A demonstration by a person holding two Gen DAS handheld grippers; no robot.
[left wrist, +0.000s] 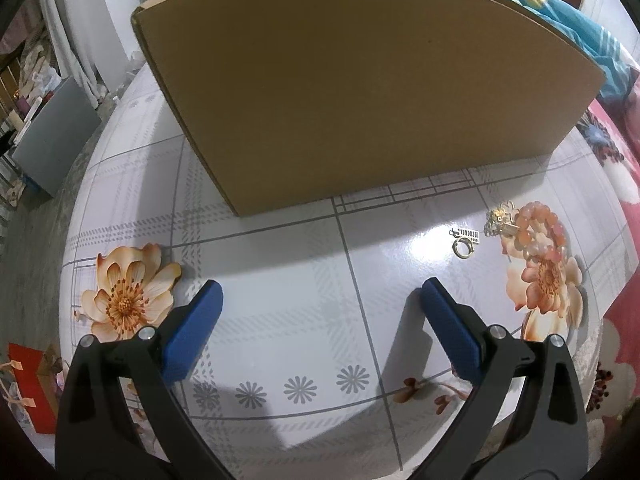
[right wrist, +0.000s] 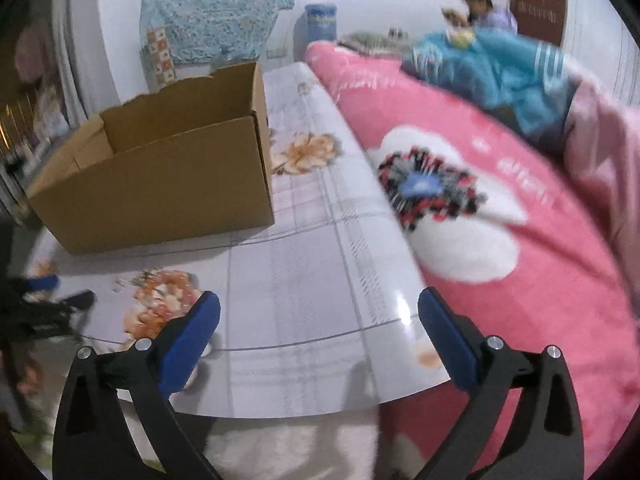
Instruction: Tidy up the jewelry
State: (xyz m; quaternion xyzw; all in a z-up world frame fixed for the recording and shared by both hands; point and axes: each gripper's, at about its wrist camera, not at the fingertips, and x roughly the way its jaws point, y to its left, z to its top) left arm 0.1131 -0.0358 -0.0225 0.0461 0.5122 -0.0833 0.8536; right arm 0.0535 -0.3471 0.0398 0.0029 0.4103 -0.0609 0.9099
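Observation:
An open cardboard box (left wrist: 360, 88) stands on the flower-printed table (left wrist: 280, 272). To its right lie an orange bead bracelet (left wrist: 538, 228), a gold piece of jewelry (left wrist: 498, 222), a small ring (left wrist: 463, 249) and a tiny silver charm (left wrist: 467, 233). My left gripper (left wrist: 322, 296) hovers open over bare tabletop, left of the jewelry, nothing between its blue pads. In the right wrist view the box (right wrist: 160, 176) is at the left and the bracelet (right wrist: 168, 284) looks blurred. My right gripper (right wrist: 319, 306) is open and empty near the table's right edge.
A pink flowered blanket (right wrist: 480, 200) covers the bed right of the table, with a teal garment (right wrist: 500, 64) on it. A person (right wrist: 484, 8) sits far back. The left gripper's fingers (right wrist: 40, 284) show at the left edge. A red gift bag (left wrist: 32, 384) sits on the floor.

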